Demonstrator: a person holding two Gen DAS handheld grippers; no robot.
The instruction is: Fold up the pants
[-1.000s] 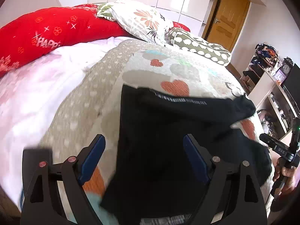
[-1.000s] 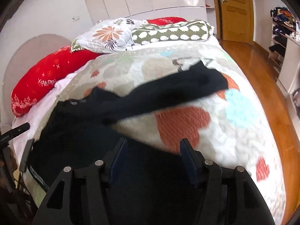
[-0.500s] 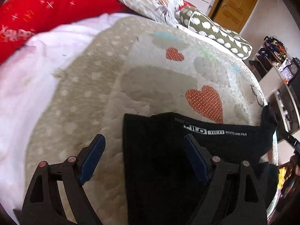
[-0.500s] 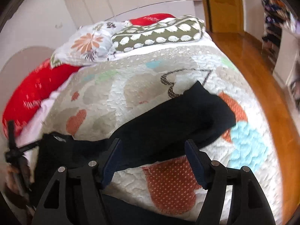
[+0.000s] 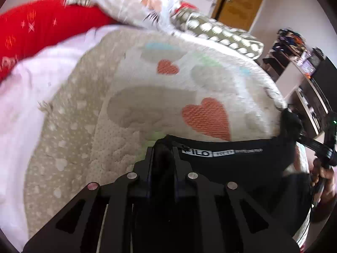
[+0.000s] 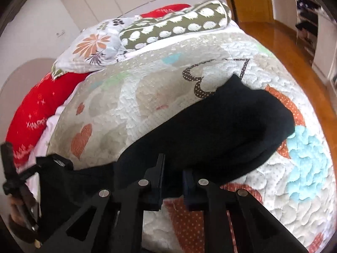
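Left wrist view first: my left gripper [image 5: 162,156] has just been closing, and its jaws are now pinched down on the waistband corner of the pants [image 5: 242,164], the black cloth bunched between the 2 fingers. The waistband with its white label runs off to the right across the quilt [image 5: 130,105], toward the right gripper [image 5: 316,145] at the far corner.

Right wrist view: the right gripper [image 6: 171,168] has just been closing too — jaws nearly together with black cloth between them, and it looks gripped, though the dark fabric makes the contact hard to read. One pants leg [image 6: 231,126] lies slanted up the quilt [image 6: 168,88] toward the pillows [image 6: 168,27].

To do this step well I'd keep the waistband taut between both grips and lift evenly, so the leg trails flat — no yanking, or the thin pinch could slip.

Containers: none in either view, just bedding.
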